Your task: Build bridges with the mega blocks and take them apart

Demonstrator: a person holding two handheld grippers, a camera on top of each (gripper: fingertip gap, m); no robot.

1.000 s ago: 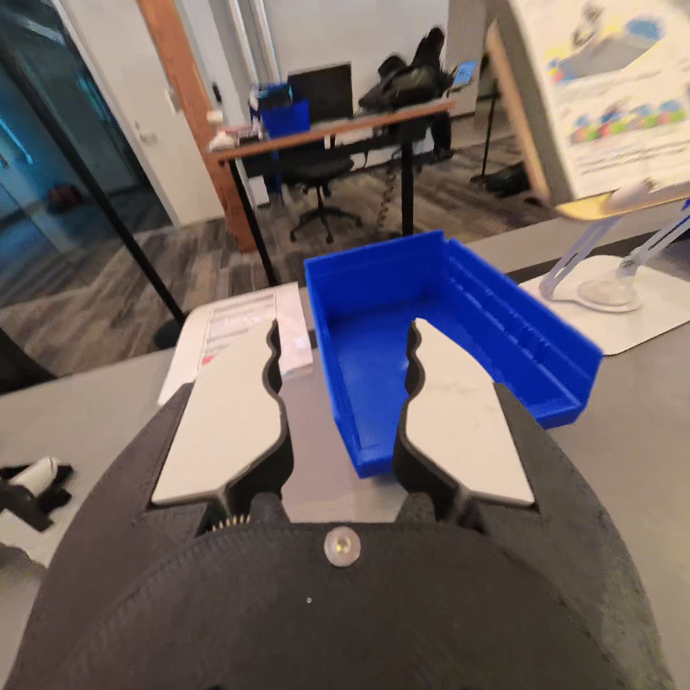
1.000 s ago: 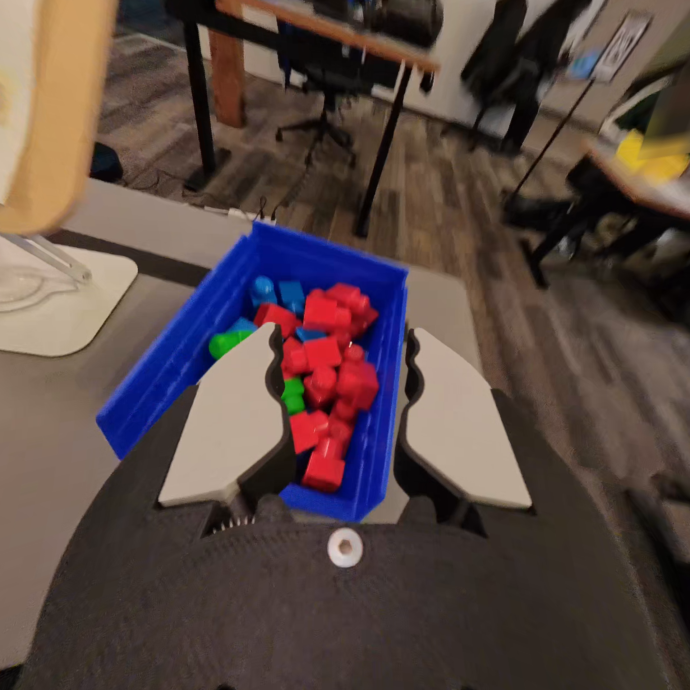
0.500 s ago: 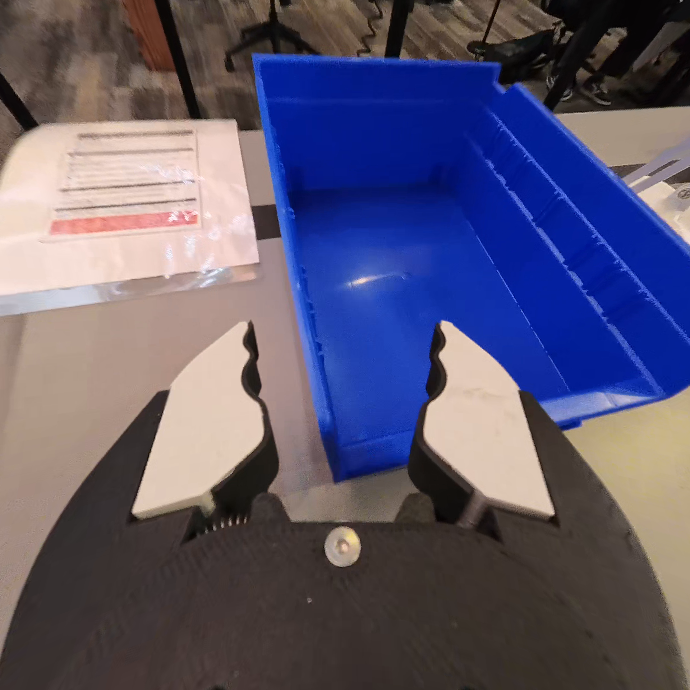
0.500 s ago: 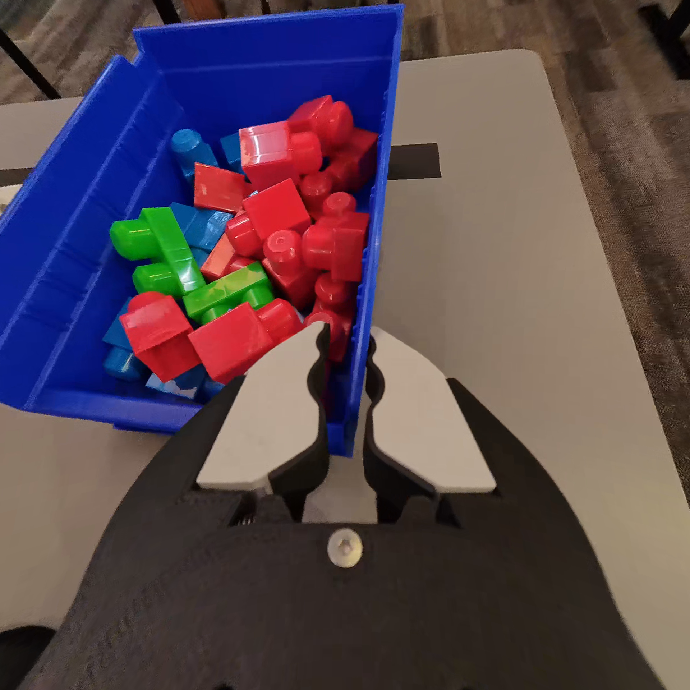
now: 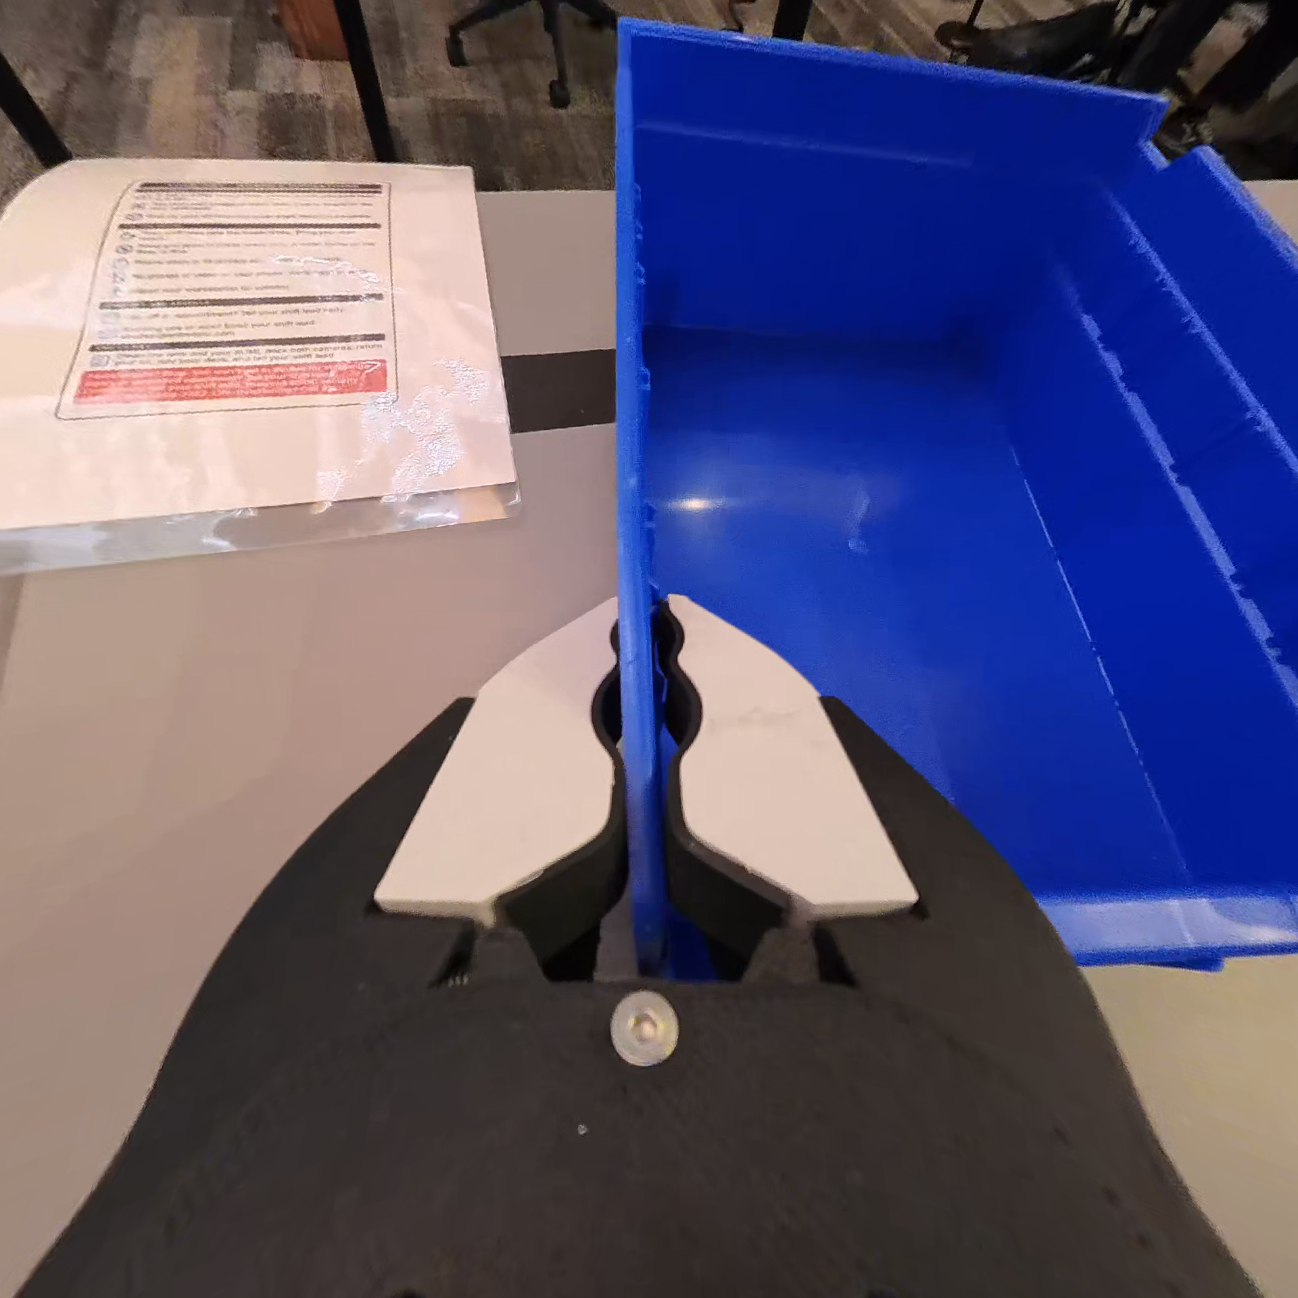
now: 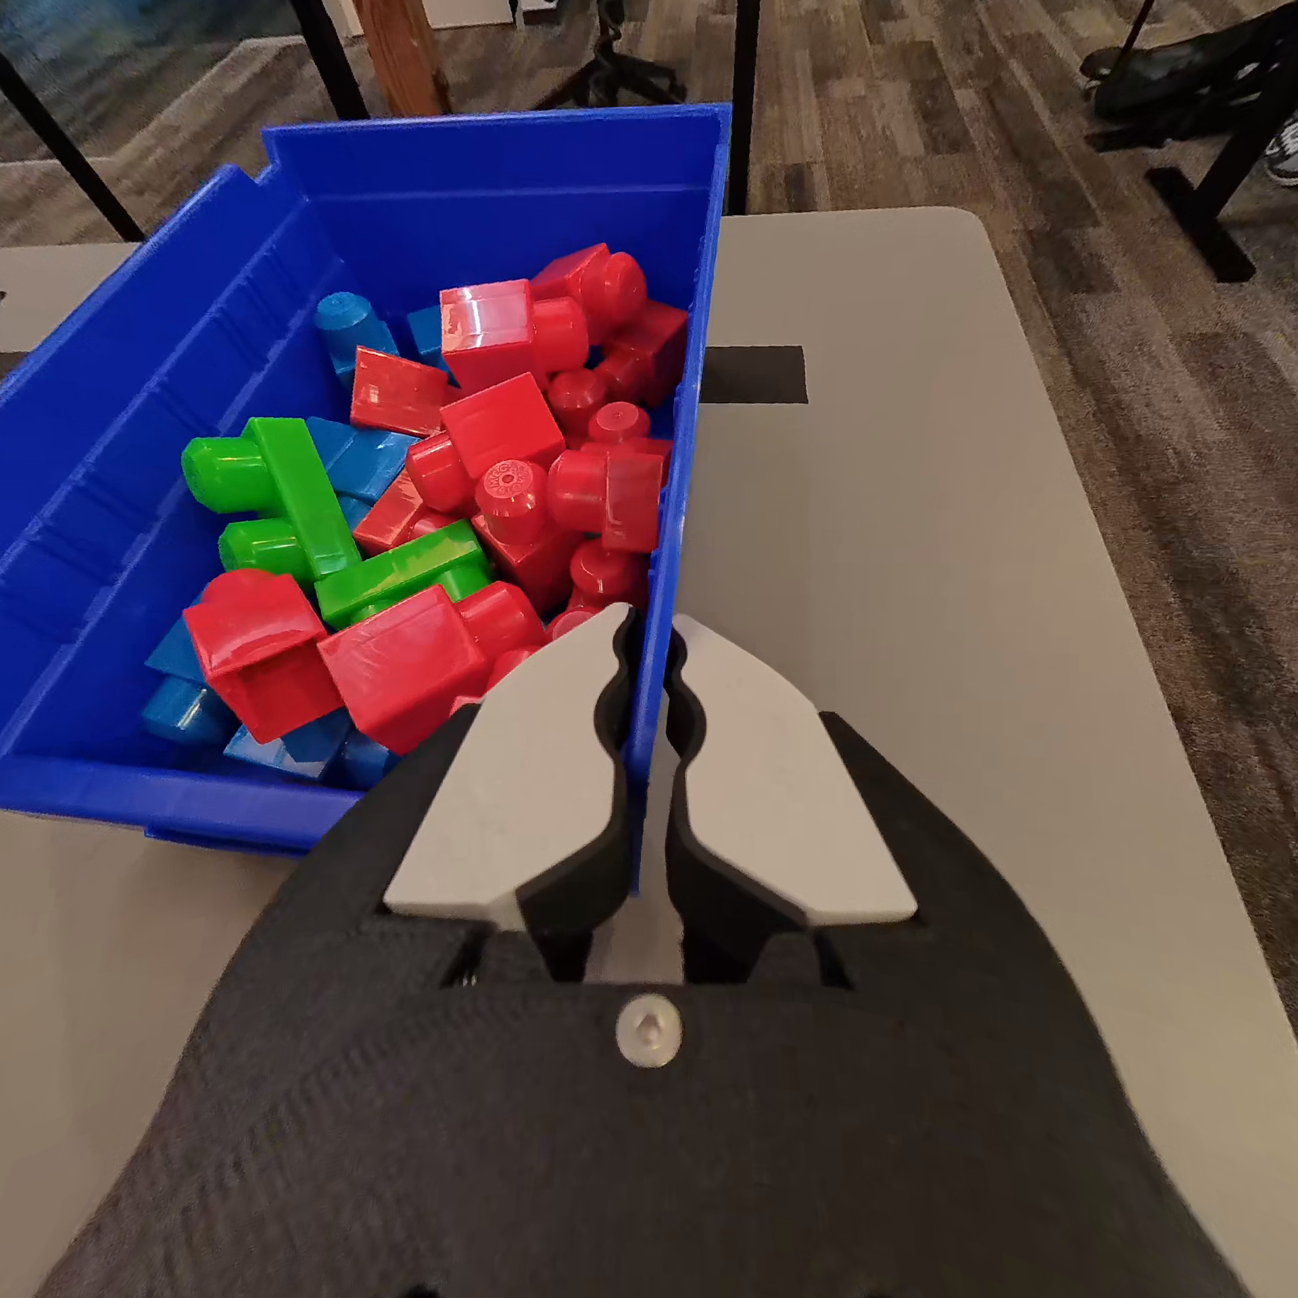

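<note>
You have each hand-held gripper clamped on a bin wall, left [image 5: 640, 618] on the empty blue bin [image 5: 913, 562], right [image 6: 650, 625] on the block-filled bin [image 6: 105, 492], probably to reposition both on the tabletop [image 6: 913, 562].

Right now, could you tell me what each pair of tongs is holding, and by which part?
Left tongs: empty blue bin, left side wall. Right tongs: block-filled blue bin, right side wall.

Soft even indoor light, glare spot on blue bin floor [image 5: 695, 503], wide-angle bending at edges, slight blur throughout
</note>
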